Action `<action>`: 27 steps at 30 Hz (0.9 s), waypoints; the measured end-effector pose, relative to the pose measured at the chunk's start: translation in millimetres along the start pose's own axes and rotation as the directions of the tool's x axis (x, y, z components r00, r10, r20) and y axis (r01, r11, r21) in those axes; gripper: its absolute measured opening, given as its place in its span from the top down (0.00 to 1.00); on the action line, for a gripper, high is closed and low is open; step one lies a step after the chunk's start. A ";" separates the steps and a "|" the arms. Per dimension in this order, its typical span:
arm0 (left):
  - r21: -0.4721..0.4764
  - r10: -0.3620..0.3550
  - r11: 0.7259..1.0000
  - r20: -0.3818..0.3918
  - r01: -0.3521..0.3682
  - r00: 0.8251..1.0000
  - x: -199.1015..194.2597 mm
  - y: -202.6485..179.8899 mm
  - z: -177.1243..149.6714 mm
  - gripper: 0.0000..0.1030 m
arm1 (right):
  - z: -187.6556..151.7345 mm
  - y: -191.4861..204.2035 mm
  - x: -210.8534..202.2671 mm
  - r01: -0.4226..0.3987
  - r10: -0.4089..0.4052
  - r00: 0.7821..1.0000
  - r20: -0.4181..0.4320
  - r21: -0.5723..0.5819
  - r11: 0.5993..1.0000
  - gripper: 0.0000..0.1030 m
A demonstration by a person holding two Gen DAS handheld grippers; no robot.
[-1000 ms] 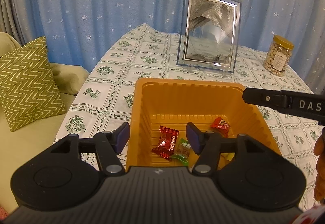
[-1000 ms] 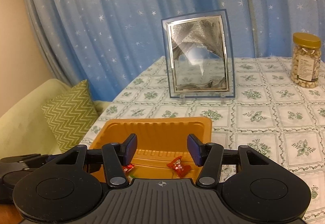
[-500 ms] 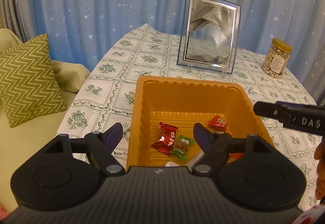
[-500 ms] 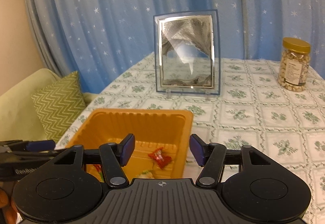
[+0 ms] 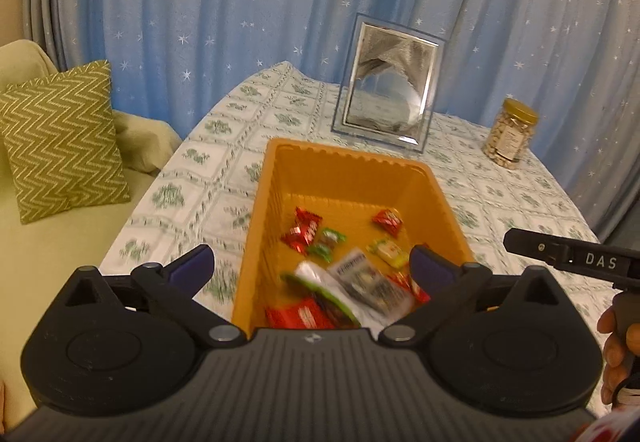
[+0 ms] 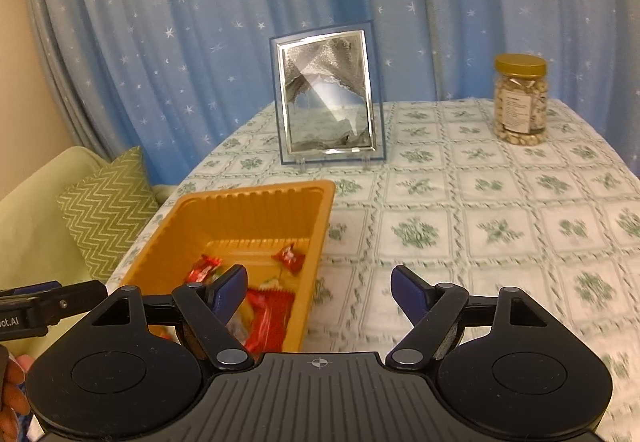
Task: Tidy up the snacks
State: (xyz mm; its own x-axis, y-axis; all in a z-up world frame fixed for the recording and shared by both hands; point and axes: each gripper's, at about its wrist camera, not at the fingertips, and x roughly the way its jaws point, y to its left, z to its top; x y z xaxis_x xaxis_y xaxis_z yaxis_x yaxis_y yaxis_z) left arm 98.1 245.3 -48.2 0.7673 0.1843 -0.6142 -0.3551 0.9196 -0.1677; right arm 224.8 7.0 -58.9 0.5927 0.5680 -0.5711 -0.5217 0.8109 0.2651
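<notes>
An orange plastic tray [image 5: 352,169] [image 6: 256,197] sits on the flowered tablecloth with several wrapped snacks in it: red candies [image 5: 304,230], a green candy [image 5: 330,238], a yellow one [image 5: 386,250] and larger packets [image 5: 352,282] near the front. My left gripper [image 5: 308,266] hovers over the tray's near end, its jaws opening wide with nothing pressed between them. My right gripper [image 6: 318,288] hangs over the tray's right rim, its jaws opening too, and holds nothing. A red packet [image 6: 266,318] lies below its left finger.
A framed sand picture [image 5: 386,85] [image 6: 330,97] stands behind the tray. A gold-lidded jar of nuts [image 5: 510,133] [image 6: 520,99] stands at the back right. A green zigzag cushion [image 5: 60,137] lies on a sofa to the left. Blue starred curtains hang behind.
Both grippers have pulled back from the tray and their jaws have spread wider. More of the tray's near end shows, with larger packets in it.
</notes>
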 end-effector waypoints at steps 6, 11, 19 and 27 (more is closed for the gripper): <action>0.022 0.027 0.999 0.008 -0.028 1.000 -44.7 -15.8 -17.3 0.00 | -18.5 15.9 -44.9 0.048 -0.047 0.999 0.004 -0.064 0.997 0.23; -0.007 0.002 1.000 0.008 -0.002 1.000 -78.4 -22.0 -28.9 0.00 | -30.7 29.4 -77.8 0.066 -0.065 0.998 0.006 -0.086 0.994 0.23; 0.030 0.027 0.999 -0.018 -0.027 0.999 -120.0 -34.7 -45.6 0.00 | -45.2 43.1 -124.8 0.085 -0.082 0.996 0.030 -0.113 0.990 0.22; 0.055 0.039 0.998 -0.004 -0.039 0.999 -153.7 -50.7 -55.4 0.00 | -59.1 49.9 -158.1 0.076 -0.076 0.997 0.003 -0.101 0.992 0.22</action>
State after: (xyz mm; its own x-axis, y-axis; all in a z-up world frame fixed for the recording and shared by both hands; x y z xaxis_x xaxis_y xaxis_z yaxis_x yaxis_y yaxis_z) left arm -31.4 151.2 12.0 0.7506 0.2184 -0.6236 -0.3547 0.9295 -0.1014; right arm 68.8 -50.6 -1.3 0.6325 0.5047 -0.5876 -0.5344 0.8334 0.1406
